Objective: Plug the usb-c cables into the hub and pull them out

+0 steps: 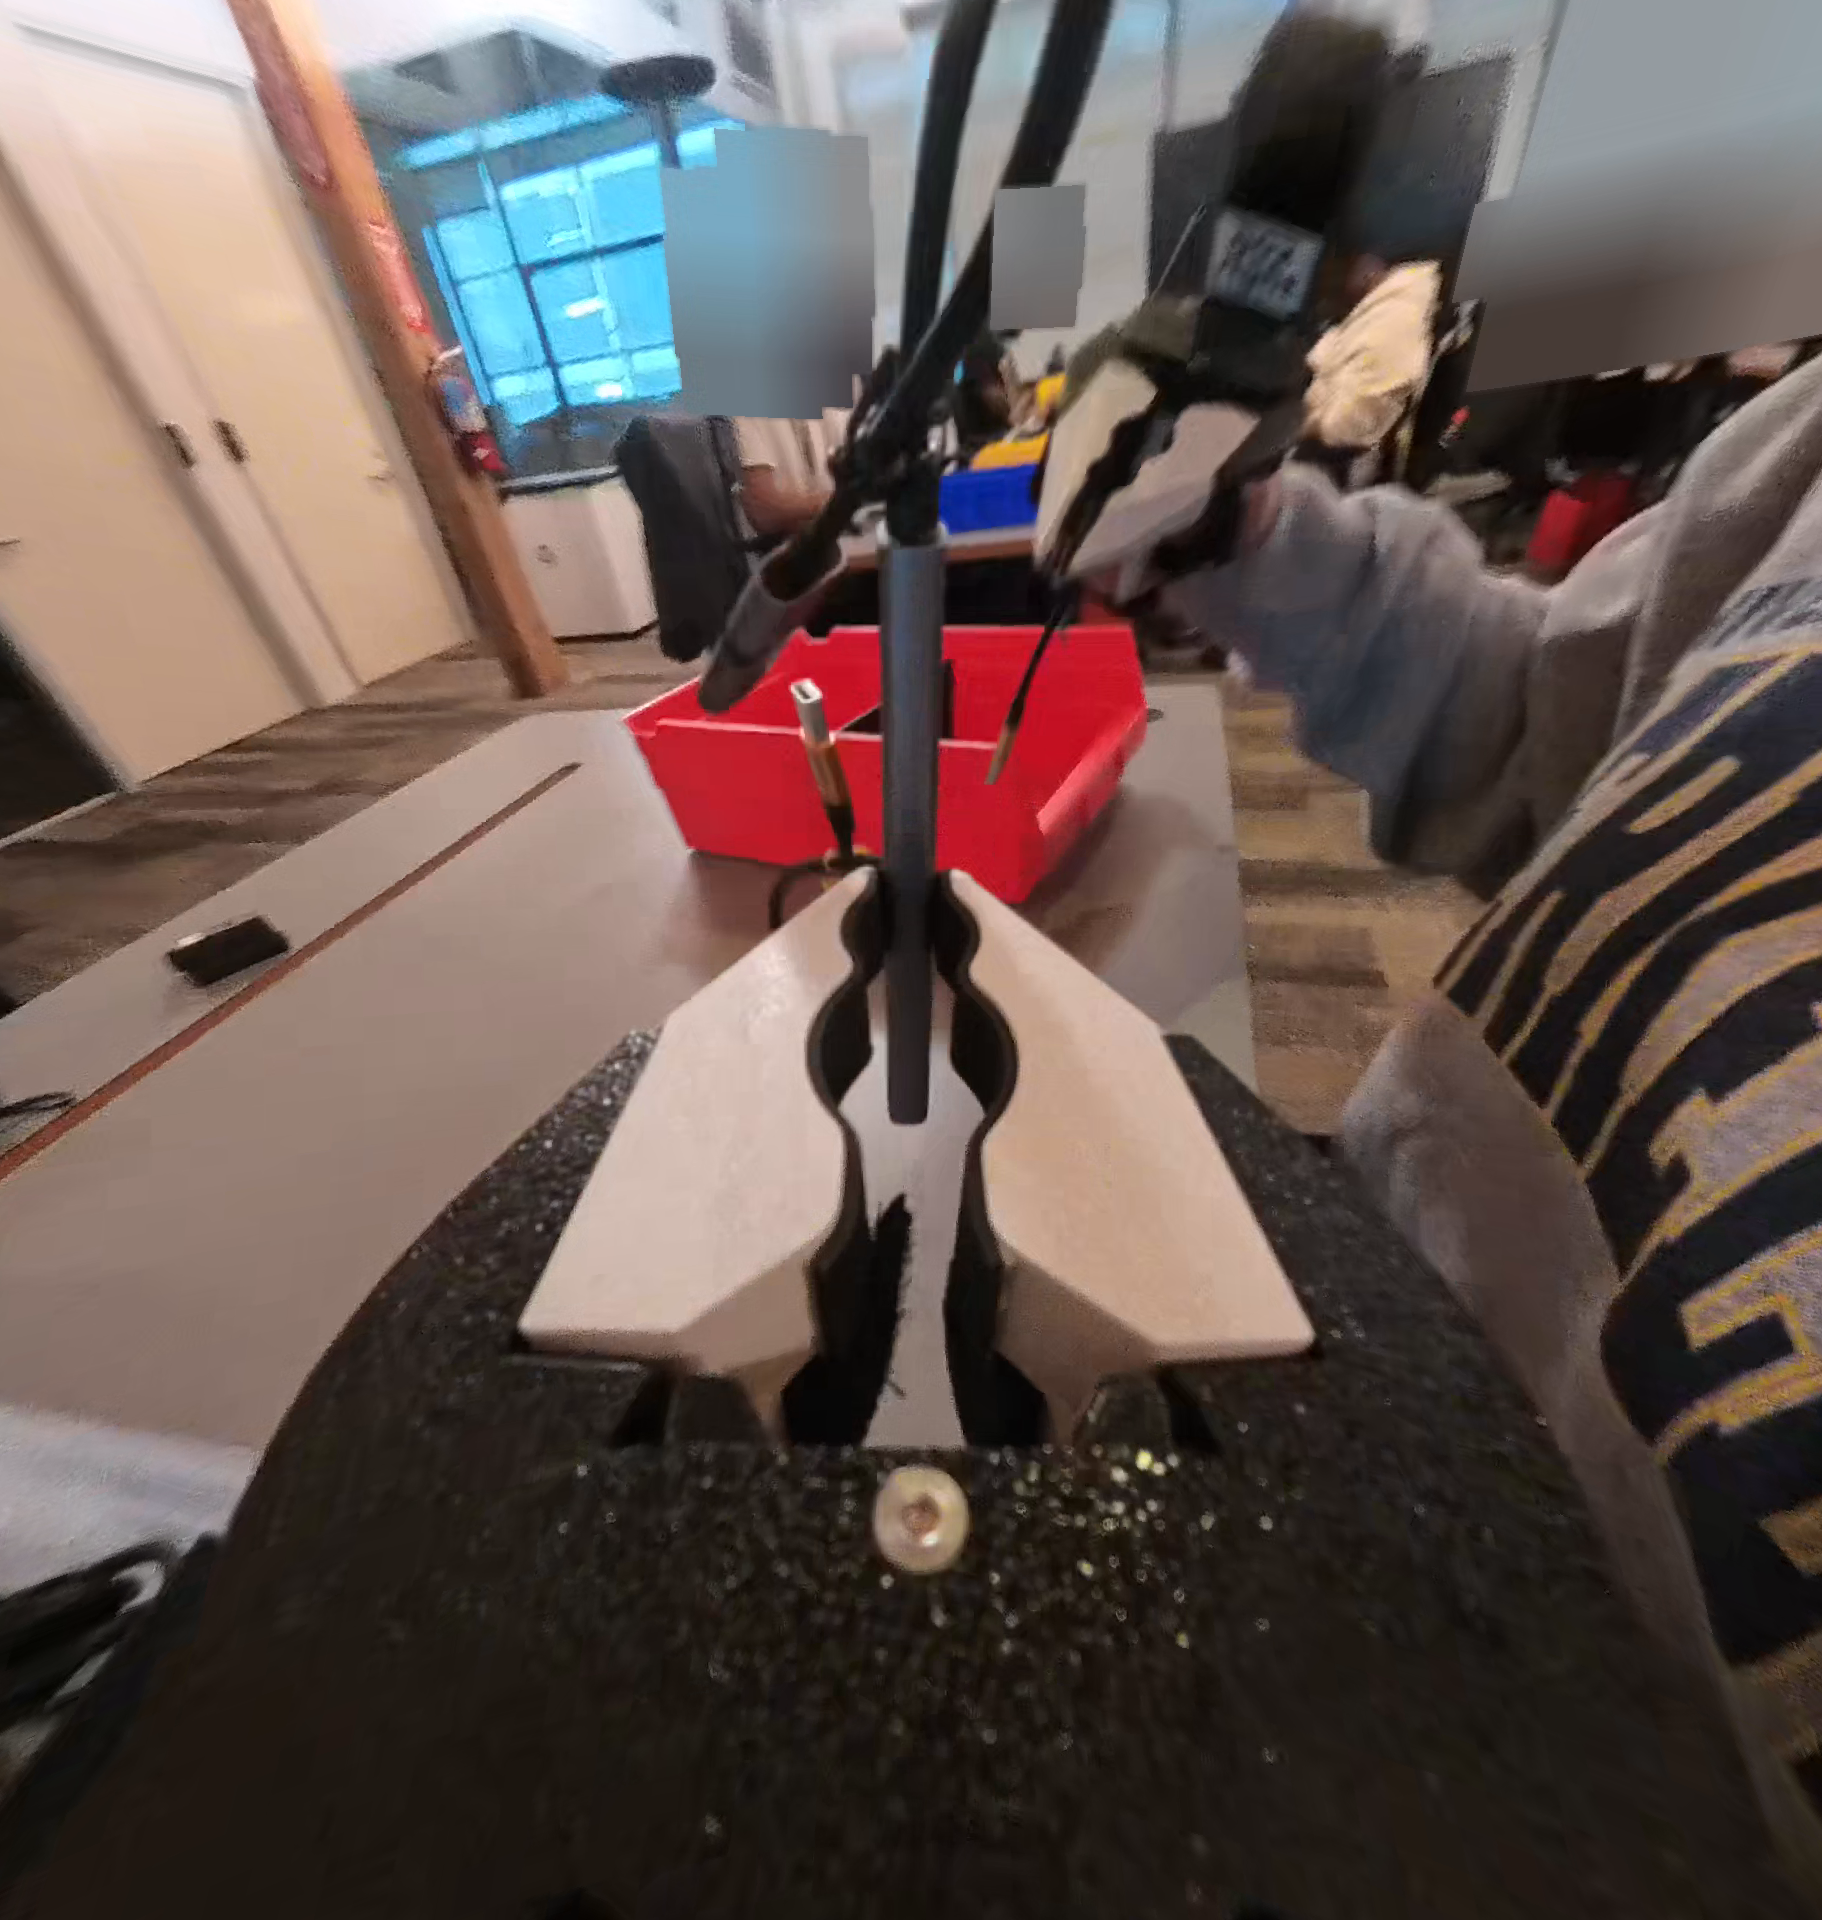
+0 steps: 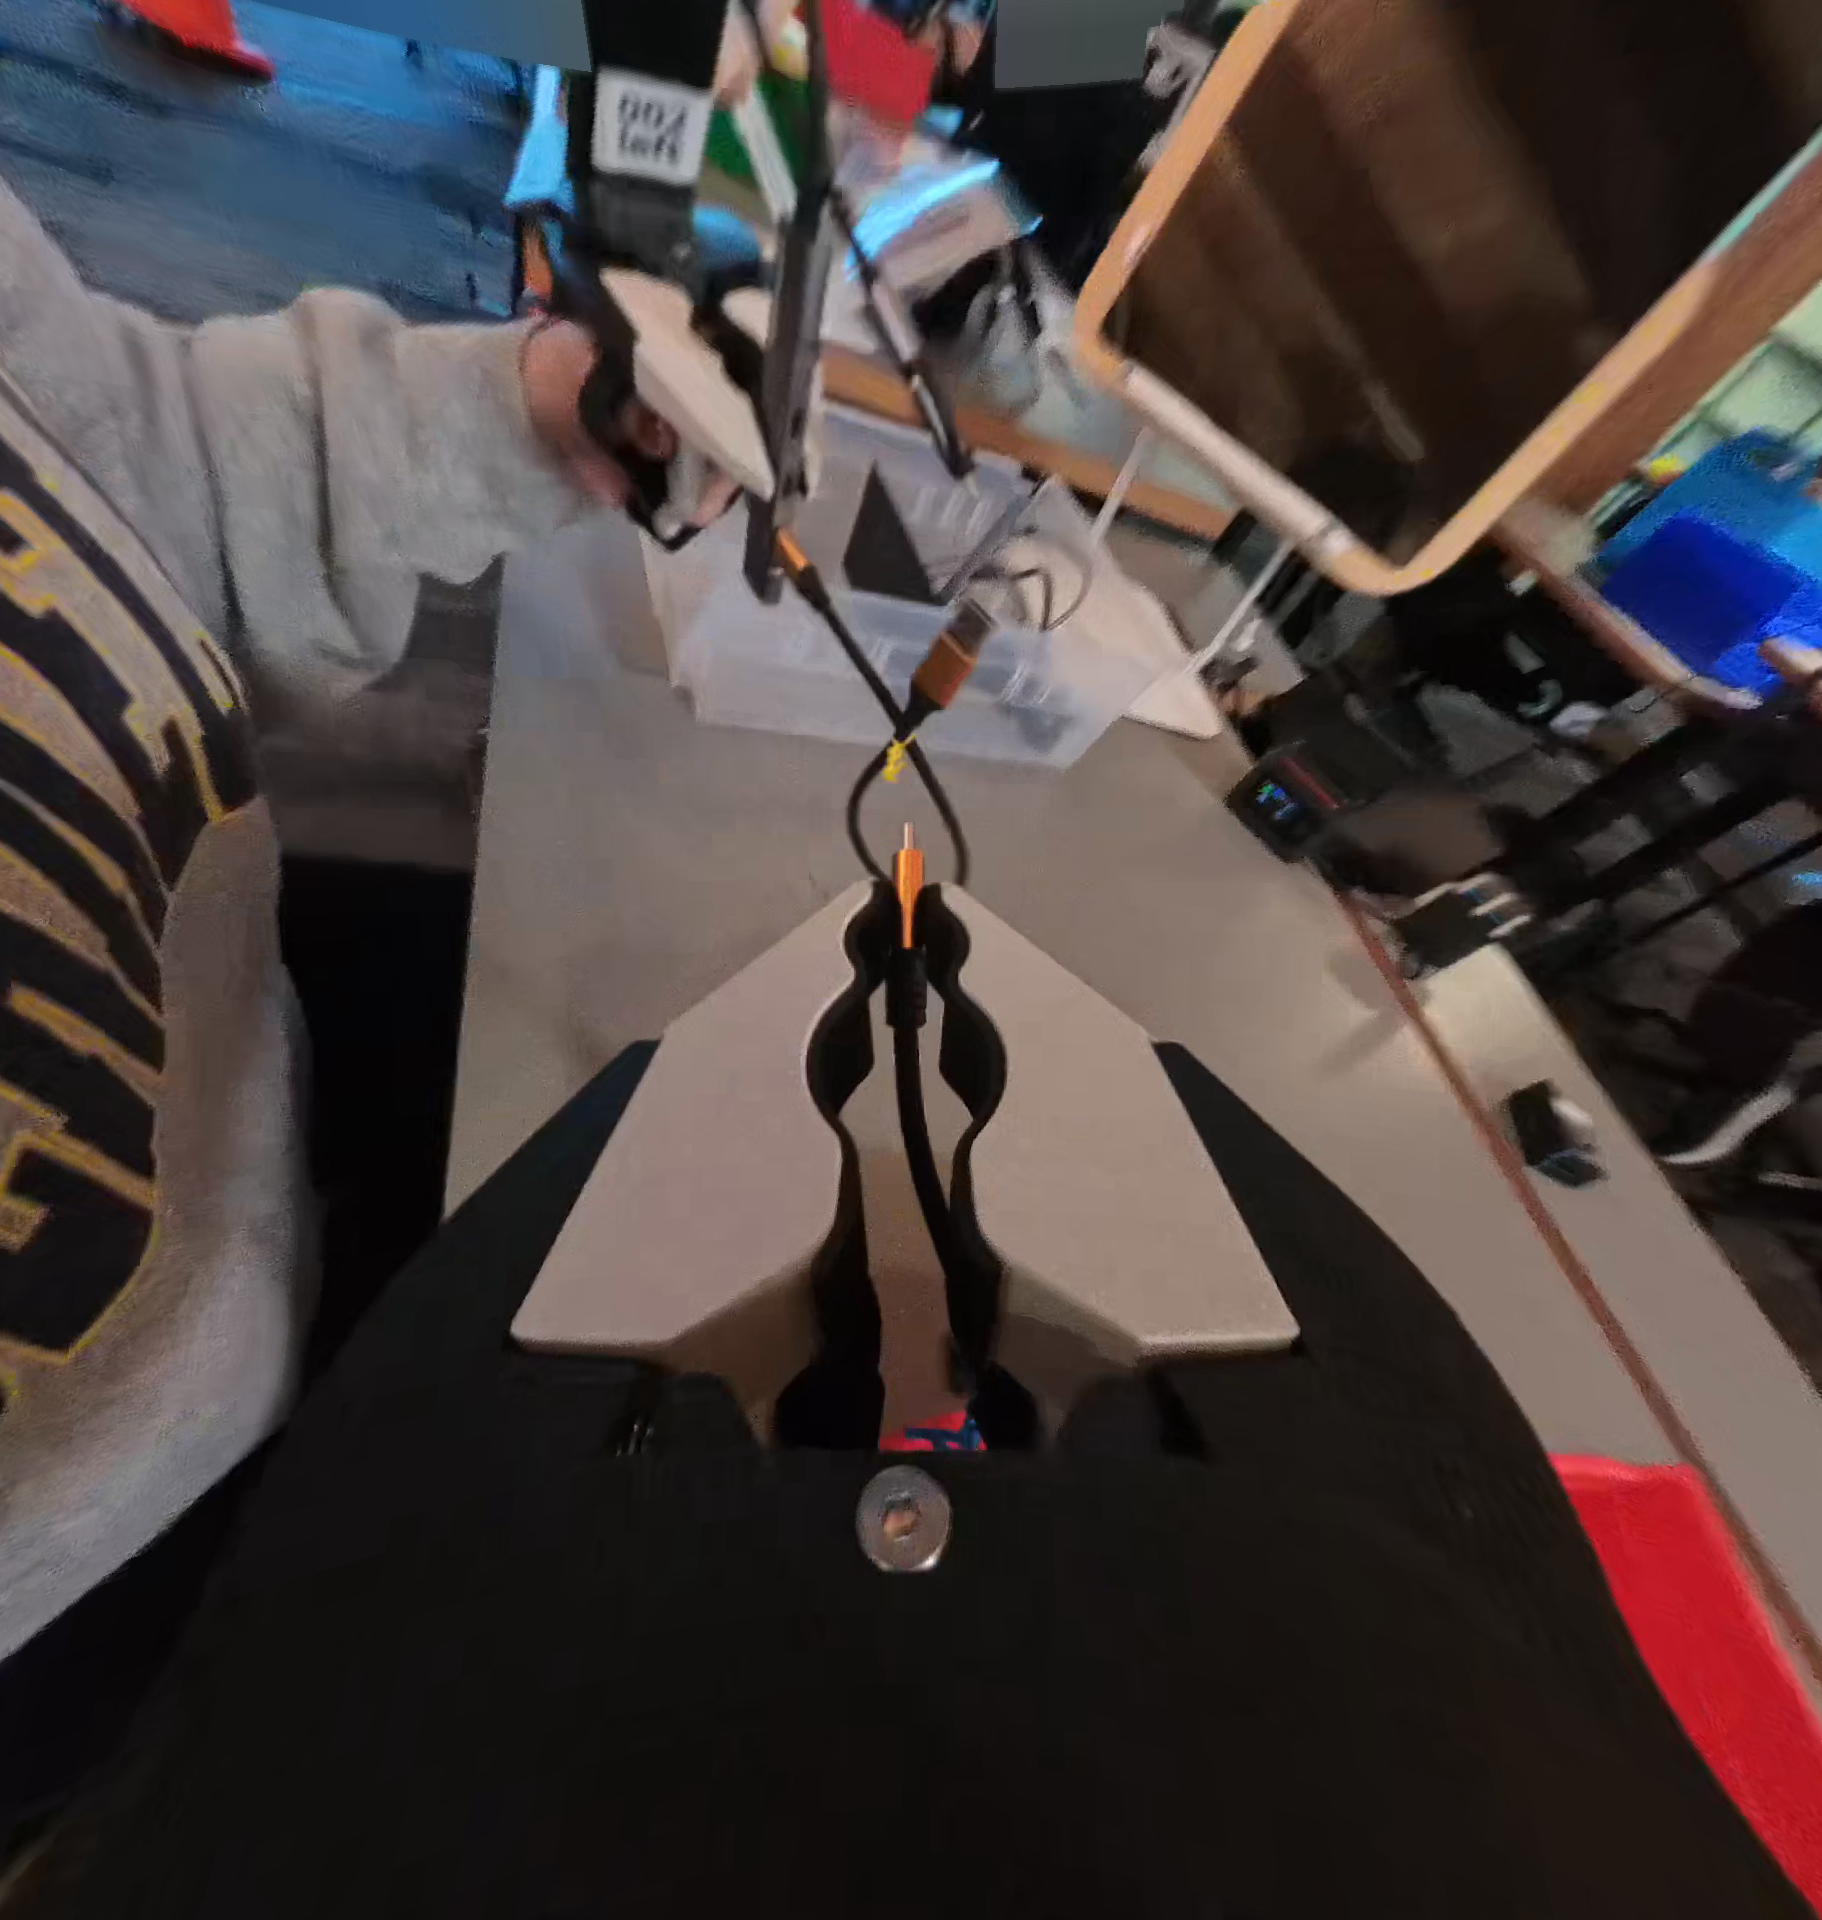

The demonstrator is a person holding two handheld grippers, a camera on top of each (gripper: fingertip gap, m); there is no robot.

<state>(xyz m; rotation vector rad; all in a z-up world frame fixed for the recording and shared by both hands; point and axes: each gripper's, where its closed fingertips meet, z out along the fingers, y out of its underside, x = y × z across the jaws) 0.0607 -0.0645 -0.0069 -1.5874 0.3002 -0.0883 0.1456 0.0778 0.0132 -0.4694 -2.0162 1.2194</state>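
My left gripper point(image 1: 909, 883) is shut on a slim grey hub point(image 1: 909, 727), held upright and seen edge-on, with black cables running from its top. Beside the hub, a short black cable ends in a free gold-orange plug point(image 1: 819, 743). My right gripper point(image 2: 907, 894) is shut on the orange usb-c plug point(image 2: 907, 904); the plug's metal tip points forward and its cable runs back between the fingers. In the right wrist view, the left gripper point(image 2: 772, 478) holds the hub point(image 2: 795, 312) ahead, with one orange plug point(image 2: 793, 556) at the hub's lower end. The right gripper point(image 1: 1058, 556) shows up right of the hub.
A red bin point(image 1: 990, 769) stands on the grey table point(image 1: 367, 1039) behind the hub; it also shows in the right wrist view point(image 2: 1717, 1662). A clear plastic box point(image 2: 990, 707), a small black block point(image 1: 226, 948) and a wooden chair point(image 2: 1406, 260) are around. A person's grey sleeve point(image 1: 1406, 644) is close. Tip to tip, the grippers are about 15 cm apart.
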